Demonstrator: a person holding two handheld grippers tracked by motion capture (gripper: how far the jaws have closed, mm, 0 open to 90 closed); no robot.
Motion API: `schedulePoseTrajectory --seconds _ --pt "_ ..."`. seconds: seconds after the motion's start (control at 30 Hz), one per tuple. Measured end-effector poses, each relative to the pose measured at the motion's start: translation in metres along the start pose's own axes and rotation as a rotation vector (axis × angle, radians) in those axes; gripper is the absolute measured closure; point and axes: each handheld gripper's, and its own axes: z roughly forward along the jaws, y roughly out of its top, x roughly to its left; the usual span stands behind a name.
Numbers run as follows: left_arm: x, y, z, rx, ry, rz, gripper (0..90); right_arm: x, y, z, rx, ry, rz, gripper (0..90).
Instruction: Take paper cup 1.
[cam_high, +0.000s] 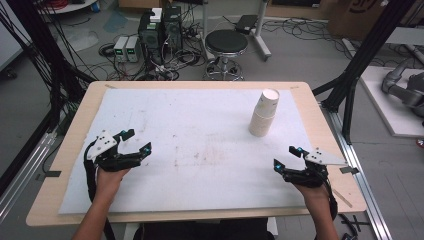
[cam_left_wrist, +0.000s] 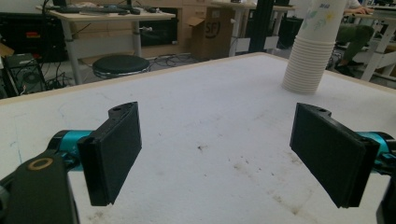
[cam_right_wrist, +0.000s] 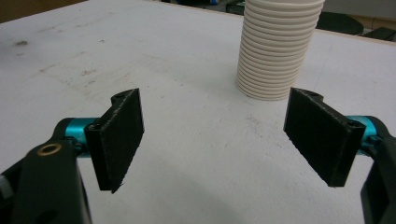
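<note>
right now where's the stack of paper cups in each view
High view: stack of paper cups right of centre, toward the far edge.
Left gripper view: top right.
Right gripper view: top, right of centre.
Shared landmark: the white mat it stands on.

Wide bare room is left across the white mat. Only the far right is blocked by the stack of paper cups.

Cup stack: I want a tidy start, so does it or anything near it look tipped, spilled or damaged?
Nothing stands out. The cup stack stands upright and even on the white mat, apart from both hand-held grippers. The mat has only faint brownish stains near its middle.
</note>
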Motion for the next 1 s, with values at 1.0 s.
schedulePoseTrajectory --seconds 1.0 --pt "-0.006 -0.004 -0.006 0.004 -0.026 0.012 16.6 0.011 0.002 -0.004 0.01 -0.01 -0.001 20.5"
